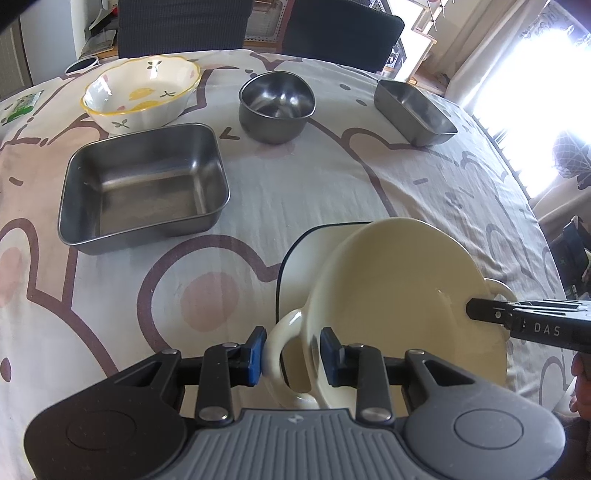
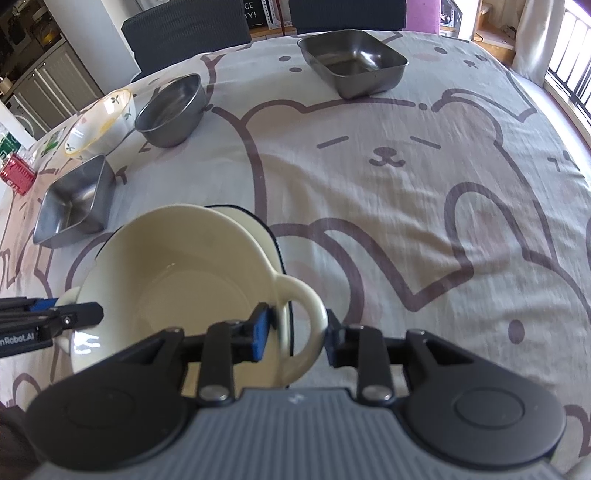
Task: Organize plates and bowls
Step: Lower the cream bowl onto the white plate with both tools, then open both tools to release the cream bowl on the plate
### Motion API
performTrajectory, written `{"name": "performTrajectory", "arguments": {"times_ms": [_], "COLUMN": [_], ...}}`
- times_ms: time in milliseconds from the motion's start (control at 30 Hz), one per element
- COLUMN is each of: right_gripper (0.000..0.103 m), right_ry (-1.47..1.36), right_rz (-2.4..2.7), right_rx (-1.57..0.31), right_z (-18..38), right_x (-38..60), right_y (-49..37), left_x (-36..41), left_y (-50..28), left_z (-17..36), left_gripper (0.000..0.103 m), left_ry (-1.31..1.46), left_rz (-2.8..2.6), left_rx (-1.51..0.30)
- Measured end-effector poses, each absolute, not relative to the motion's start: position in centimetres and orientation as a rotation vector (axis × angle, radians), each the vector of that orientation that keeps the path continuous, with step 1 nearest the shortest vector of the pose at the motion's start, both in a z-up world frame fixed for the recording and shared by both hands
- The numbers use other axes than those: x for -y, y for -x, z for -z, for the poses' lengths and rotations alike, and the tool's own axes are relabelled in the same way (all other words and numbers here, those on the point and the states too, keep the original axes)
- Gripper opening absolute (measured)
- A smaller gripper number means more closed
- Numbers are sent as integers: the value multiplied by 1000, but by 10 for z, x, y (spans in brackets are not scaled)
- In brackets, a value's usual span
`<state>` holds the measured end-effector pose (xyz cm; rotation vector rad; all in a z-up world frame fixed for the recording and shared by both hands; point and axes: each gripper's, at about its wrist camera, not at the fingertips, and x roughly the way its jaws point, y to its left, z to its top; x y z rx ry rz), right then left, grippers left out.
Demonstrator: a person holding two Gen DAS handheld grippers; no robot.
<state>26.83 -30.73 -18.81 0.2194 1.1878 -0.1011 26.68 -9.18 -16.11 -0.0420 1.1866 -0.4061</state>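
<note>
Left claw (image 1: 293,350): I have its blue pads set either side of one loop handle of the cream two-handled bowl (image 1: 402,295); the outer pad touches the handle, the inner one sits inside the bowl wall, and whether the pinch is firm I cannot tell. Right claw (image 2: 295,334): straddles the opposite handle in the same way, one pad against the rim, the other just beyond the loop; grip likewise not certain. Cream bowl: near me, tilted, over or resting in a white dish with a dark rim (image 1: 314,251); I cannot tell whether it is seated. Progress, in my judgement: early, one nesting in hand and everything else unsorted. Remaining items, left to right in the left wrist view: large square steel tray (image 1: 144,184); floral ceramic bowl (image 1: 142,92), just behind it; round steel bowl (image 1: 276,105), mid-table; smaller rectangular steel tray (image 1: 415,112), well apart to the right. Each stands alone on the bear-print tablecloth (image 2: 406,206). Obstructions: none between the claws and the far dishes; two dark chairs (image 1: 184,26) stand behind the table. Small red object (image 2: 16,173) at the far left edge, right wrist view.
</note>
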Motion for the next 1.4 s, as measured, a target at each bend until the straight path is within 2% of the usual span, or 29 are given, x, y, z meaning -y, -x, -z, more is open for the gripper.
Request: {"name": "performTrajectory", "arguments": {"times_ms": [733, 800, 833, 967, 1133, 1200, 1300, 1400], "right_gripper": [38, 41, 47, 62, 67, 70, 75, 89], "right_ry": [-216, -211, -212, -211, -206, -204, -211, -215], "right_rz": [80, 79, 78, 72, 75, 74, 76, 83], "right_rx": [-1173, -1173, -1178, -1175, -1168, -1164, -1147, -1125], "right_z": [193, 193, 193, 192, 190, 188, 185, 179], "right_x": [304, 303, 303, 302, 302, 302, 304, 305], "right_y": [-272, -272, -272, -270, -267, -265, -261, -256], "left_x": [85, 84, 84, 85, 84, 84, 82, 80], "left_y": [-266, -266, -265, -265, -262, -261, -259, -255], "left_z": [159, 159, 159, 159, 157, 156, 152, 148], "left_gripper": [32, 34, 34, 46, 65, 80, 90, 97], "left_ry": [64, 62, 63, 59, 52, 51, 53, 55], "left_rz": [390, 388, 390, 391, 398, 397, 393, 389], "left_rx": [-1187, -1188, -1190, -1201, -1199, -1193, -1181, -1166]}}
